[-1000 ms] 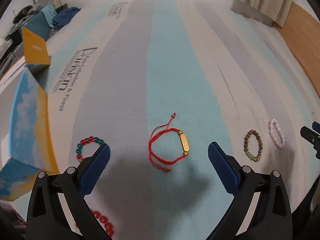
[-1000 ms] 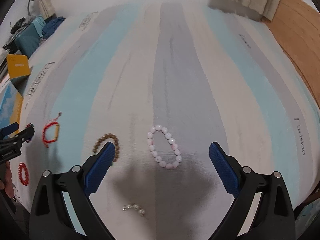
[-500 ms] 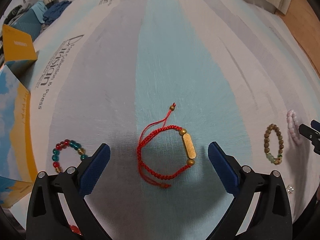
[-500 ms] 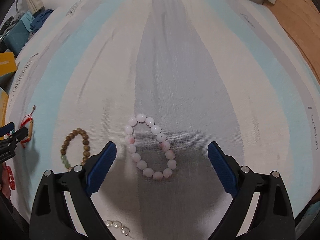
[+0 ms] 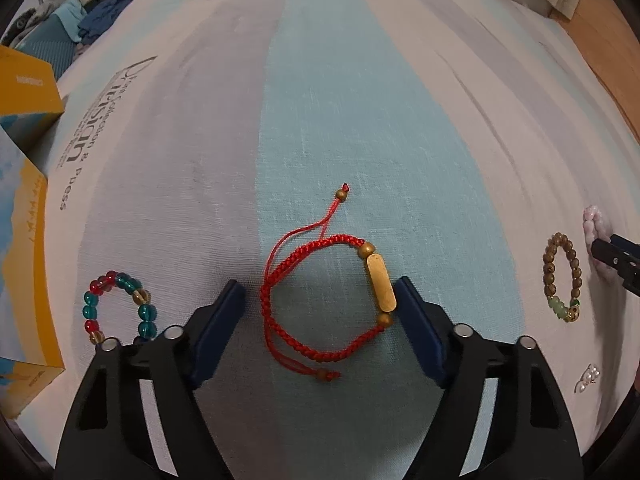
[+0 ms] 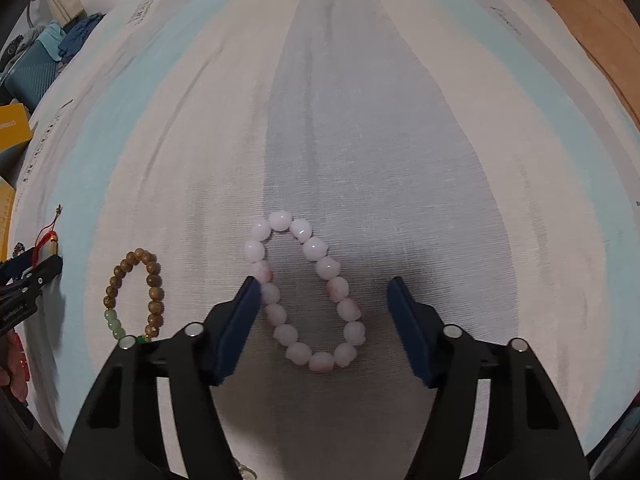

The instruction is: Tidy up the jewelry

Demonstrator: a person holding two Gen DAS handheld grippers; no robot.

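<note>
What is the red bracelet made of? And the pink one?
The red bracelet looks like braided cord: you can see the woven plait and loose string ends. Its bar and round beads look like dull gold metal, perhaps brass. The pink bracelet is smooth, glossy, cloudy beads, maybe polished stone or glass; the pictures cannot settle which.

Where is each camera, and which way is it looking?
Left wrist: on the left tongs, looking down at the red cord bracelet between its own blue fingers.
Right wrist: on the right tongs, looking down at the pink bead bracelet.
Both show the brown bead bracelet on the striped cloth.
</note>
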